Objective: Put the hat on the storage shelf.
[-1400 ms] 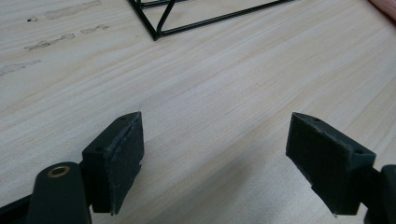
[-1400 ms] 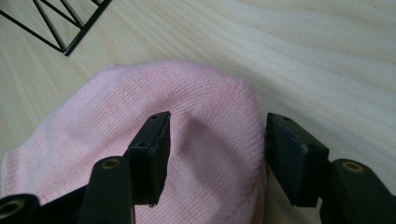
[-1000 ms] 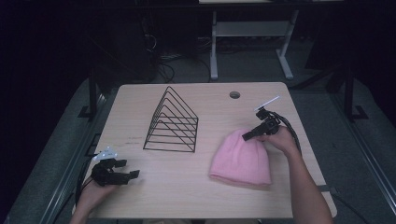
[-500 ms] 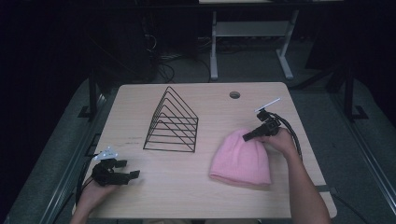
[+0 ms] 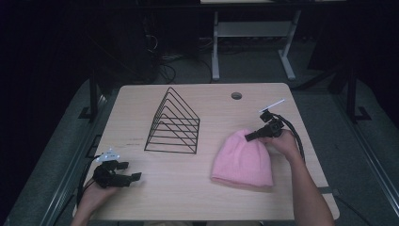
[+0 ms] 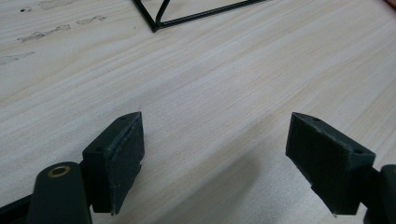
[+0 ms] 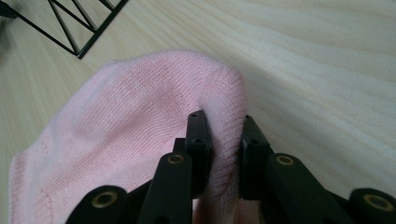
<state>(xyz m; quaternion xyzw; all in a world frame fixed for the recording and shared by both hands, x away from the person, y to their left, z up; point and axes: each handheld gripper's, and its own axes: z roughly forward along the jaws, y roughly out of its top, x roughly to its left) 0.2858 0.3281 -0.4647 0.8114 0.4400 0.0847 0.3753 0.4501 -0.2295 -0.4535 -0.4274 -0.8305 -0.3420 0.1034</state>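
Note:
A pink knitted beanie (image 5: 243, 161) lies flat on the wooden table, right of centre. My right gripper (image 5: 250, 137) sits at the hat's rounded top edge; its jaws have just been closing and now pinch a fold of the pink knit (image 7: 223, 135) between the pads. My left gripper (image 5: 132, 170) rests low over the table's near left corner, jaws wide apart (image 6: 212, 154) with only bare wood between them. A black wire file rack (image 5: 175, 123) stands left of the hat at mid-table.
The rack's base corner (image 6: 156, 24) lies ahead of the left gripper, and its wires (image 7: 77, 32) lie beyond the hat in the right gripper view. A round cable hole (image 5: 236, 96) is near the table's far edge. Cables trail from both grippers.
The right gripper's jaws have closed onto the top of the beanie. Both hands stay where they were; the hat and rack have not shifted.

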